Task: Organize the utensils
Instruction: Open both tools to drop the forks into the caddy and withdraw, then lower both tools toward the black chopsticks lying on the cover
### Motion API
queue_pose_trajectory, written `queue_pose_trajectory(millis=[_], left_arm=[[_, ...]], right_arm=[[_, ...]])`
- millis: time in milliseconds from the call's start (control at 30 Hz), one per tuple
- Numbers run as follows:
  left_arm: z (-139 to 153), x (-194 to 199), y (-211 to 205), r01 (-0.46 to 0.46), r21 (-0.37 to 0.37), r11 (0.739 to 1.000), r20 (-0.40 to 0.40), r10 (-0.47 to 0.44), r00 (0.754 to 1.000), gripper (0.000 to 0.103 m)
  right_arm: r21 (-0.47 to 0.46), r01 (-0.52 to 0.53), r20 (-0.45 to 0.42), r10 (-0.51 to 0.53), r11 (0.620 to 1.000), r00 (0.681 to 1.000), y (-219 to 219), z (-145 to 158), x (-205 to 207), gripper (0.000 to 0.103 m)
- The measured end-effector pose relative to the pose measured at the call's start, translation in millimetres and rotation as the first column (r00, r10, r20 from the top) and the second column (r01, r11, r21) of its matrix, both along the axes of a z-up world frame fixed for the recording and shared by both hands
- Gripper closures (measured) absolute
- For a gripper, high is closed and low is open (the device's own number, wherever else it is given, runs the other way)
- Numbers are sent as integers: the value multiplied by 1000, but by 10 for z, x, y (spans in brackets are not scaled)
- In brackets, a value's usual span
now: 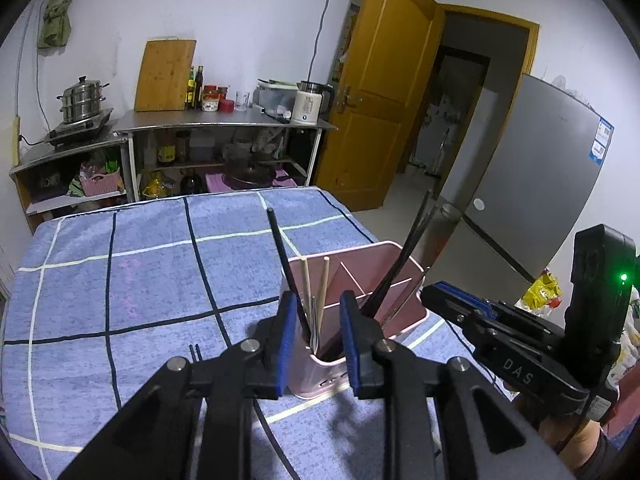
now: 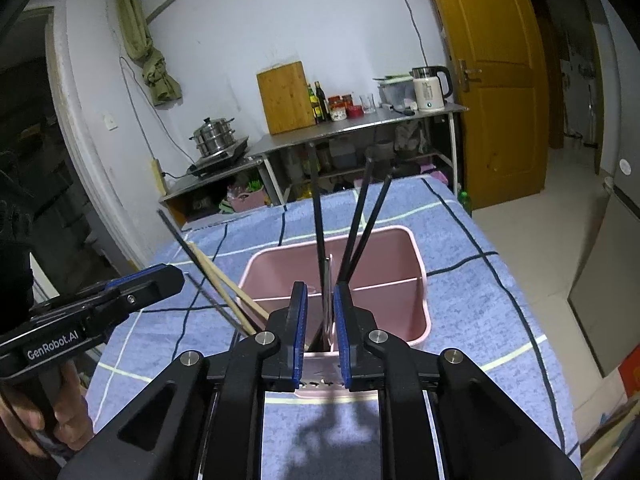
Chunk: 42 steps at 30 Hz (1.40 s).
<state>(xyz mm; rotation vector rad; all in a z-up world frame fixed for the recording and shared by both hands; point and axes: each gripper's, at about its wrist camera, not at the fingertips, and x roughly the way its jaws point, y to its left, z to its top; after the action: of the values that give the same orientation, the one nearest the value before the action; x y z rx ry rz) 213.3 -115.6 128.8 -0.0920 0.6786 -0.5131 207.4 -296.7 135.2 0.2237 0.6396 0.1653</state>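
Stowed: chopsticks [image 2: 362, 224] upright in pink caddy [image 2: 416, 280].
Remaining: black pair [image 1: 195, 352] on counter [image 1: 120, 280].
Left tongs [image 1: 316, 340]: wide, empty.
Right tongs [image 2: 321, 332]: narrow around a metal utensil [image 2: 328, 292]; contact unclear.

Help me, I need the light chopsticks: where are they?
The wooden chopsticks stand in the pink caddy's left compartment, beside a black chopstick, between the left tongs.

Blue checked cloth [image 1: 140, 280] bears pink caddy [image 1: 404, 312].

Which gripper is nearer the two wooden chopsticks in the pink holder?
Left. The left gripper straddles the pink holder corner where the wooden chopsticks stand; the right gripper sits over a neighbouring compartment, by the black chopsticks.
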Motion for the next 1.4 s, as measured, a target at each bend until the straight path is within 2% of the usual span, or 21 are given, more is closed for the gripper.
queue_pose_trajectory(millis=[300, 733, 867, 933, 1000, 1067, 1400], left_arm=[[28, -286, 266, -26, -23, 999, 27, 26, 999, 79], [-300, -662, 641, -114, -2, 994, 22, 114, 993, 79], [-391, -772, 732, -143, 13, 990, 31, 143, 989, 76], [-460, -844, 782, -159, 18, 987, 32, 159, 987, 71], [-532, -891, 815, -172, 27, 985, 30, 171, 985, 71], [-622, -925, 839, -182, 46, 982, 26, 181, 983, 71], [-1099, -807, 936, -208, 84, 975, -73, 214, 974, 71]], right_arm=[[-19, -17, 52, 18, 1000, 998, 116, 163, -338, 88], [-79, -101, 58, 106, 992, 993, 494, 79, -691, 87], [-106, -109, 55, 116, 988, 992, 602, 9, -757, 86], [-113, -117, 47, 123, 987, 991, 654, -53, -777, 84], [-117, -122, 34, 127, 986, 991, 699, -146, -801, 77], [-117, -132, 15, 135, 984, 991, 740, -234, -810, 76], [-122, -186, -70, 178, 975, 982, 947, -628, -776, 75]])
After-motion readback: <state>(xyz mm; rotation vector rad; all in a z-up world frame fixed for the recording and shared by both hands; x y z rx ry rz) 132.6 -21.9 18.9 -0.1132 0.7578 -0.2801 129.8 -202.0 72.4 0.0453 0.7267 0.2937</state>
